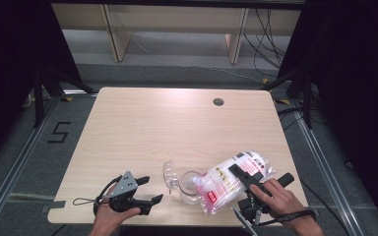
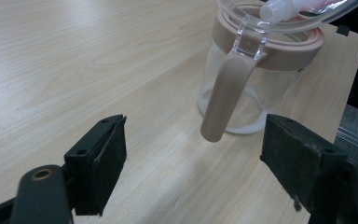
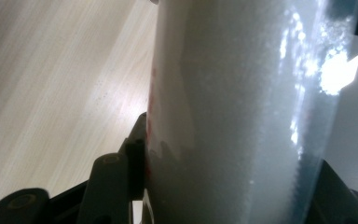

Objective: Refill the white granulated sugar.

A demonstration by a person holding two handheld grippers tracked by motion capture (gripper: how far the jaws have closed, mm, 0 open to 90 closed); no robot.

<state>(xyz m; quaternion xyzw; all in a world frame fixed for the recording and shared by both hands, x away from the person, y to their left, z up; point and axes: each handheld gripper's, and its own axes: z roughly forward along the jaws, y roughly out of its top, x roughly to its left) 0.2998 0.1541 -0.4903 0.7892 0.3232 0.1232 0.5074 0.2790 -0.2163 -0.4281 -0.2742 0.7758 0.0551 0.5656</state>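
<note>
Light wood makes up the table [image 1: 142, 128], which has a small round hole [image 1: 218, 102] near its far edge at about 1 o'clock. Dark curtains hang on both sides, and the floor is grey.

Near the front edge, at about 6 o'clock, stands a clear glass jar [image 1: 189, 186] with a tan collar and a tan handle [image 2: 226, 95]. Its clear lid [image 1: 170, 174] is flipped open to the 9 o'clock side. A little white powder lies in the bottom of the jar.

The right gripper [image 1: 248, 178] squeezes a soft bag of white grains [image 1: 234, 179] with pink print. The bag is tipped, its white spout [image 2: 279, 9] pointing into the jar's mouth.

The left gripper [image 1: 150, 189] sits at about 7 o'clock, just beside the jar. Its jaws are wide apart with nothing between them.
</note>
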